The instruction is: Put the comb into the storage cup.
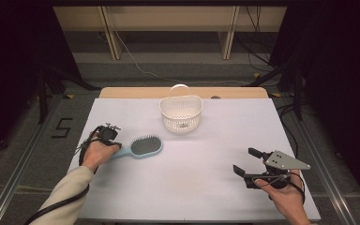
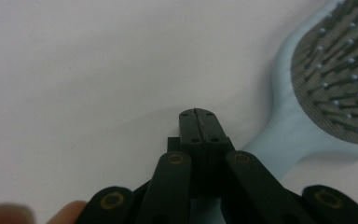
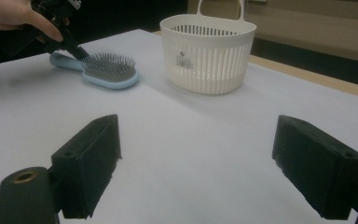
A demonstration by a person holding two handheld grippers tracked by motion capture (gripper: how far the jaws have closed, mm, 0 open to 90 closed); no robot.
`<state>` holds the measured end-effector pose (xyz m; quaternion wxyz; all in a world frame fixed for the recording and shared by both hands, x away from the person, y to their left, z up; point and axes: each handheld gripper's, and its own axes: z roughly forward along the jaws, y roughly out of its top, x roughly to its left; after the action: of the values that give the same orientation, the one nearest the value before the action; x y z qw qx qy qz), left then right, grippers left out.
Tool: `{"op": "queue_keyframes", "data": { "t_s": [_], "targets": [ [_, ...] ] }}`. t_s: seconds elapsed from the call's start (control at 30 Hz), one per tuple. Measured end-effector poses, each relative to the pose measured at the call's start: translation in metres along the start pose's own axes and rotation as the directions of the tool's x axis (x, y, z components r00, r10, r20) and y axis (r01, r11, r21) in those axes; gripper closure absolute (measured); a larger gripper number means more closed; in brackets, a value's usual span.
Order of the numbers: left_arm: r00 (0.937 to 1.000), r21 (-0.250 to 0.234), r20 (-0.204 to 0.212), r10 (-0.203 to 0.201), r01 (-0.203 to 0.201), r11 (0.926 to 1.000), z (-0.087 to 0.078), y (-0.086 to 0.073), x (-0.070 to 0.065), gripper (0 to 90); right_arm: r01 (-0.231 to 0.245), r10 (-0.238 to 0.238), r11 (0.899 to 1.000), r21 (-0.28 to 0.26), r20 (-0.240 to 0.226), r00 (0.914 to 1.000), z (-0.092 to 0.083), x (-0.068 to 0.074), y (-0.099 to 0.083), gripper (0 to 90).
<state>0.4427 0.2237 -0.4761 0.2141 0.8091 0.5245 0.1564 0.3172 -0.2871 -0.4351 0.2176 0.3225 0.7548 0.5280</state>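
Your left gripper is clamped on the blue hairbrush handle; the brush lies on the table, not yet lifted. The white basket waits beyond. Your right gripper stands wide, empty.

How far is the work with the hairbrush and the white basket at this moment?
Nothing looks finished: the light blue hairbrush lies flat on the table, apart from the white basket. In hand: the left gripper, jaws shut together, sits beside the brush's handle without clamping it. The right gripper waits open over bare table. Probably left: grasping the brush, lifting it and placing it in the basket.
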Motion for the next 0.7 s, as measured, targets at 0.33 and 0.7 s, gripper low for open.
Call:
{"op": "queue_keyframes", "data": {
  "t_s": [0.33, 0.7],
  "targets": [
    [0.9973, 0.05, 0.032, 0.066, -0.067, 0.9965, -0.011, -0.012, -0.018, 89.8, 0.003, -0.003, 1.0, -0.001, 0.002, 1.0, -0.001, 0.0, 0.0, 15.9],
    [0.9935, 0.074, 0.059, 0.097, -0.102, 0.992, -0.019, -0.021, -0.033, 89.7, 0.003, -0.003, 1.0, -0.002, 0.001, 1.0, 0.0, 0.0, 0.0, 15.9]
  ]
}}
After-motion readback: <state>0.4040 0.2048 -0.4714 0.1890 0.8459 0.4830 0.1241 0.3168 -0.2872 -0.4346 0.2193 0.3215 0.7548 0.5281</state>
